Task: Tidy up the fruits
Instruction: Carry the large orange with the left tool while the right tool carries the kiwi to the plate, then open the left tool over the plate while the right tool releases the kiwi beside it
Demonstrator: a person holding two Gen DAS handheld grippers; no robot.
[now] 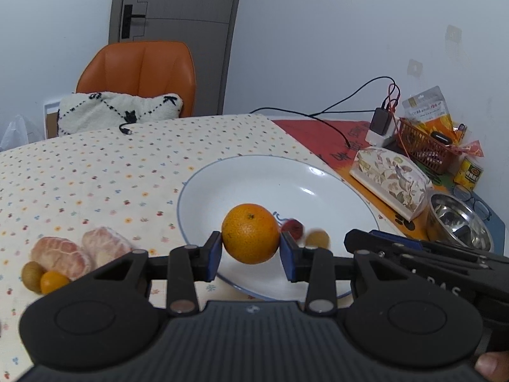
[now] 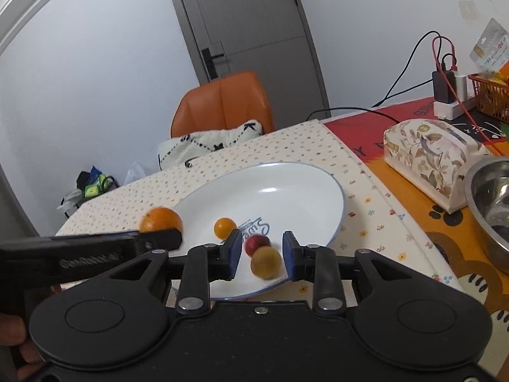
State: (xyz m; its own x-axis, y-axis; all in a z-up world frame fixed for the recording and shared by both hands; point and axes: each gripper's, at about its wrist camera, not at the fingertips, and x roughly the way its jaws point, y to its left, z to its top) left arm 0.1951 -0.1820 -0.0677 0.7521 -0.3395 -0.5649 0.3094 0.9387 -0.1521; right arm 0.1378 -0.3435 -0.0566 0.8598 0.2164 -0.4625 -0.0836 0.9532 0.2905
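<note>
My left gripper [image 1: 250, 248] is shut on an orange [image 1: 250, 233] and holds it over the near left part of the white plate [image 1: 254, 175]. The orange also shows in the right wrist view [image 2: 161, 219], with the left gripper's finger under it. My right gripper [image 2: 261, 250] is open over the plate's [image 2: 302, 184] near rim. A yellow-brown round fruit [image 2: 266, 261], blurred, and a red fruit [image 2: 256, 243] lie between its jaws, untouched. A small orange fruit [image 2: 224, 227] lies on the plate. Two peeled pomelo pieces [image 1: 60, 256], a green-brown fruit [image 1: 31, 275] and a small orange fruit [image 1: 52, 281] lie on the cloth.
A tissue box [image 2: 435, 162], a steel bowl [image 2: 490, 203], a red basket [image 1: 423, 146], a can [image 1: 470, 173], glasses [image 1: 474, 200] and a charger with cables [image 1: 380, 124] stand to the right. An orange chair [image 1: 140, 73] with a cushion stands behind the table.
</note>
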